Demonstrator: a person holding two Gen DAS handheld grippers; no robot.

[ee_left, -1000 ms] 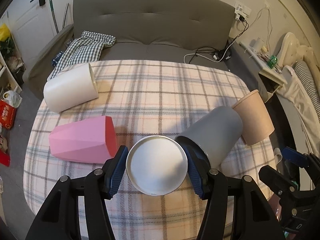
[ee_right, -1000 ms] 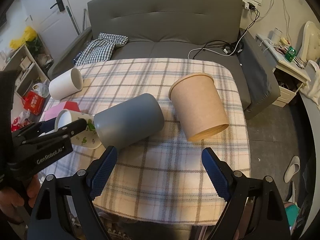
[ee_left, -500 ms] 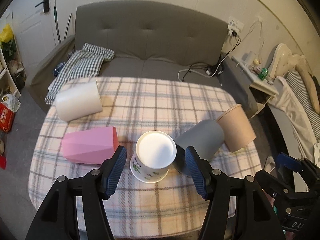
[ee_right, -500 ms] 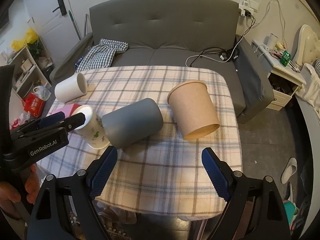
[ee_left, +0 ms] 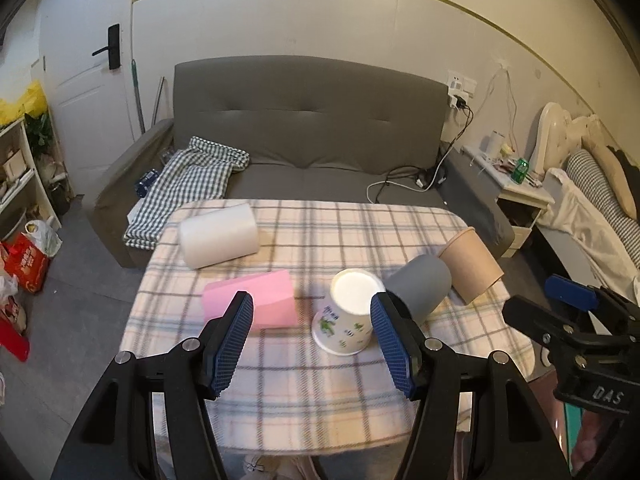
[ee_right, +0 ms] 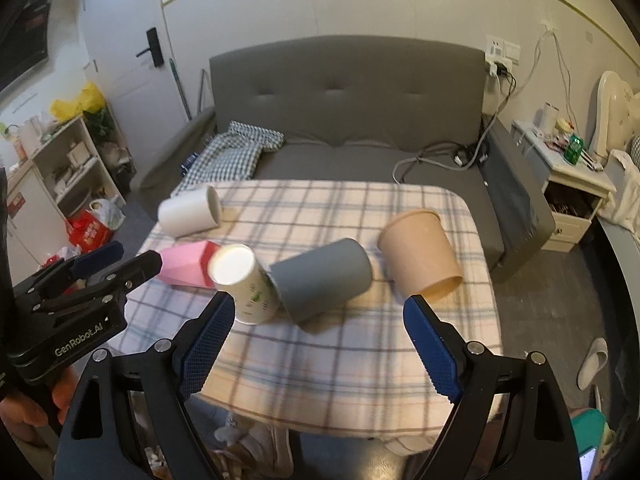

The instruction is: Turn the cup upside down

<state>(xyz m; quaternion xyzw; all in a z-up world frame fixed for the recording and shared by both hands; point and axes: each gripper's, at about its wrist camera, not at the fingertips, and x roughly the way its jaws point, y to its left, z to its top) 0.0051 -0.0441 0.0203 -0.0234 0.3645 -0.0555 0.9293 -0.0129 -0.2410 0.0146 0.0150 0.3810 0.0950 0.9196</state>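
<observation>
Since the earlier frame, we are backing our left gripper, jaws apart, off the inverted white printed paper cup on the plaid surface; right gripper jaws also apart. Touching the grey cylindrical cup, it risks tipping.

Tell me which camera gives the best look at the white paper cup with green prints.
The left wrist view: the white paper cup with green prints stands upside down on the plaid tablecloth, centred beyond the open left gripper, prints legible. The right wrist view shows it blurred, off to the left, beside the grey cup.
</observation>
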